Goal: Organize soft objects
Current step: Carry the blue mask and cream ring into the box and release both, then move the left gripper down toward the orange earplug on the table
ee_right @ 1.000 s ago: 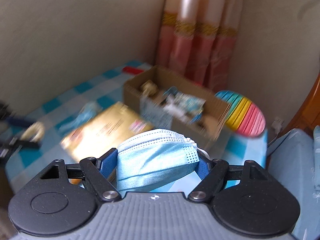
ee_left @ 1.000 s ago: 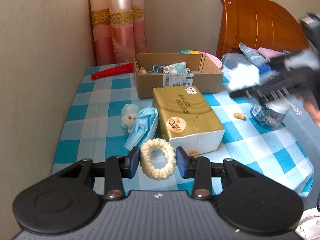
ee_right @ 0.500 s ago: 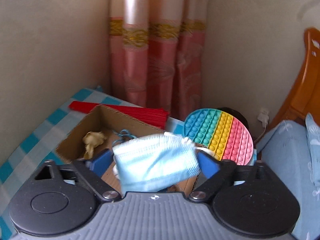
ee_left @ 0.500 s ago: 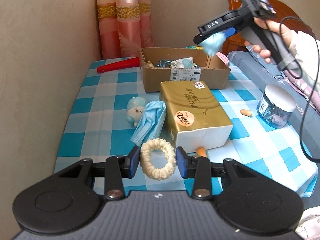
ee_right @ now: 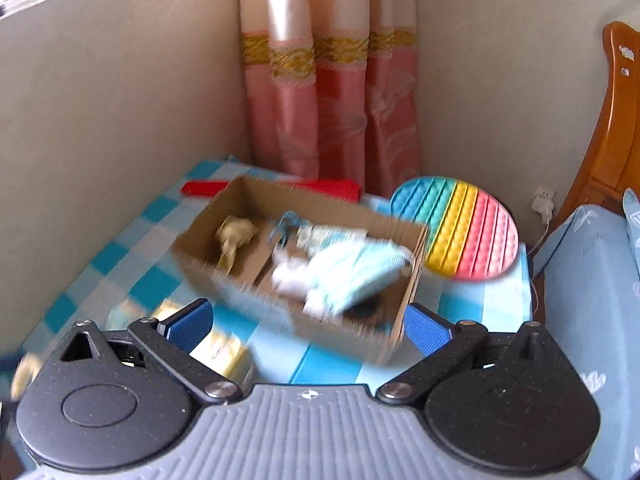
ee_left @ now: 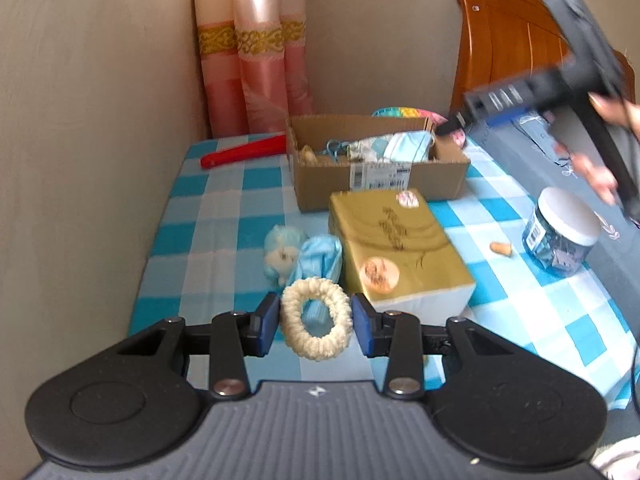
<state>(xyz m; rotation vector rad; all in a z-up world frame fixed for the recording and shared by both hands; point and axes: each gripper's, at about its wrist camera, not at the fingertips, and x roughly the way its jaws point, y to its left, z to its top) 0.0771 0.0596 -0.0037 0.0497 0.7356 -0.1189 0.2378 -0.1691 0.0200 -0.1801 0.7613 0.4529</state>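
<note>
Far left, a red folded fan [ee_left: 244,151] lies on the blue-and-white checked tablecloth [ee_left: 208,216] against the pink curtain [ee_left: 256,76]. Nearer, a small blue-haired plush doll [ee_left: 282,254] lies on the cloth, touching a crumpled blue face mask [ee_left: 322,258] just to its right. Left gripper [ee_left: 315,322] near the front edge — its blue pads sit against either side of a cream scrunchie [ee_left: 316,322], closed on it, the ring upright between them. Right of the mask, a gold box [ee_left: 396,248] lies flat, its white end facing near. Beyond it stands the open cardboard box [ee_left: 380,178], shipping label on its near wall; inside, left to right, a tan crumpled item, blue cord, a patterned packet, and a second blue face mask [ee_right: 356,270] resting at the right end, partly over white fluff. Behind the box's far right corner leans a round rainbow pop-it toy [ee_right: 460,228]. Right gripper [ee_right: 308,326] — fingers spread wide, nothing between them, held above the near right of the box; the left view shows it blurred, its tip just past the box's right rim. Further right on the cloth, a small orange piece [ee_left: 501,249], then a clear jar with white lid [ee_left: 562,234]. Far right, a wooden headboard [ee_left: 508,44] and blue bedding [ee_right: 592,280].
</note>
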